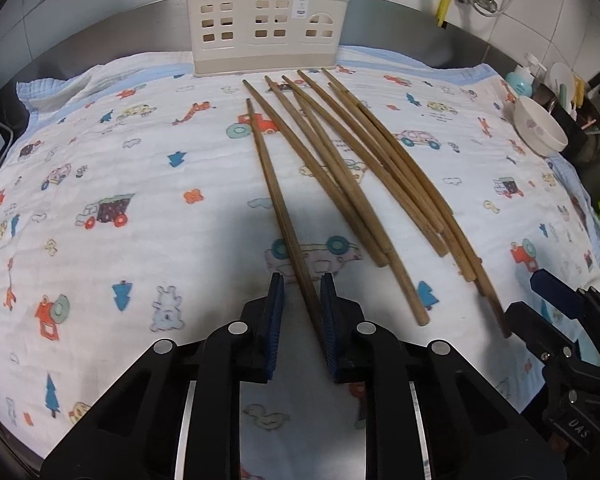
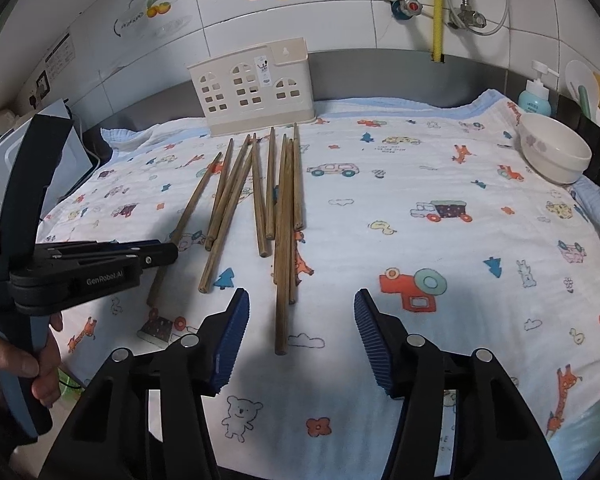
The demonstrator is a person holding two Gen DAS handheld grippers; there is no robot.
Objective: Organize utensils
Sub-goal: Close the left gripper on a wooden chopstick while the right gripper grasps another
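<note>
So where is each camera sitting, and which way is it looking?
Left wrist view: on the left gripper, looking down along its fingers at the brown wooden chopsticks; one lies between the jaws; the right gripper shows at the side.
Right wrist view: on the right gripper, open above the cartoon-printed white cloth; the left gripper and a hand show on the left.
Both share: chopsticks, the cream plastic house-shaped holder, the white ceramic bowl.
</note>
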